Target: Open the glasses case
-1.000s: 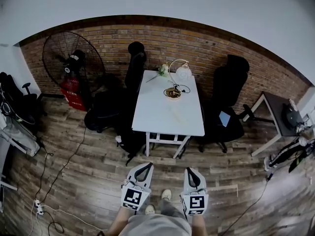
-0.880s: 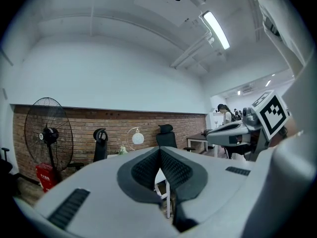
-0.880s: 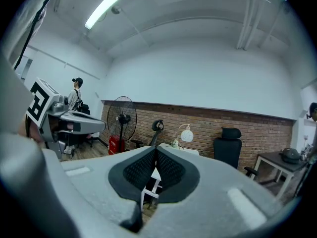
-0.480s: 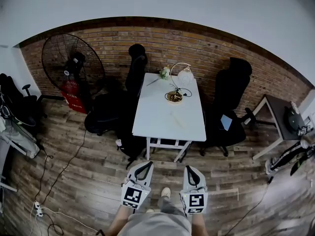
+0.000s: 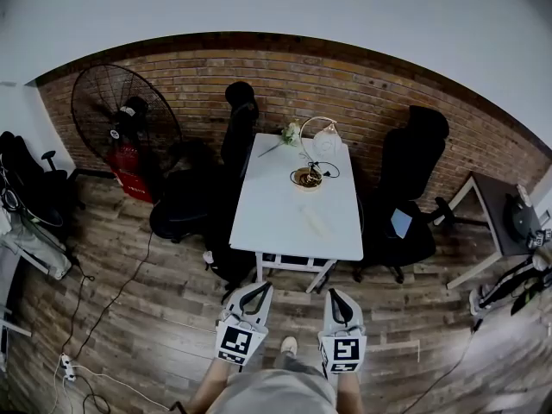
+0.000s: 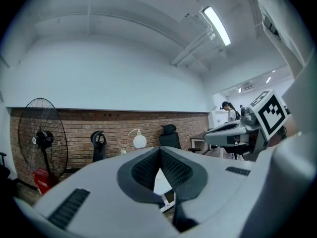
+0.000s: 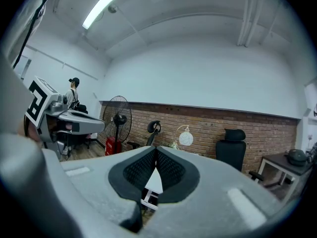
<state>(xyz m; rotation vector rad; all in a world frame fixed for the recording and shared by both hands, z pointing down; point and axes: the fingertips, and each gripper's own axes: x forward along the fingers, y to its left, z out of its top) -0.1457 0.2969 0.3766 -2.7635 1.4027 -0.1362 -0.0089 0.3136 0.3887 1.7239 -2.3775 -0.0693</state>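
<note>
A pale, slim glasses case (image 5: 314, 221) lies near the middle of the white table (image 5: 259, 222), too small for me to tell how its lid stands. Both grippers are held side by side over the wooden floor, just short of the table's near edge and well away from the case. My left gripper (image 5: 252, 292) is shut with nothing in it; its ribbed pads meet at the tip (image 6: 159, 150). My right gripper (image 5: 335, 297) is likewise shut and empty (image 7: 156, 148). The table shows just beyond the closed jaws in both gripper views.
A globe lamp (image 5: 326, 140), a small dish (image 5: 306, 178) and a flower sit at the table's far end. Black office chairs (image 5: 410, 192) flank it. A big floor fan (image 5: 121, 109) stands left, a dark side table (image 5: 492, 203) right. Cables (image 5: 86, 378) trail on the floor.
The table has come nearer in the head view as the person walks toward it. Both grippers have travelled forward together, still shut.
</note>
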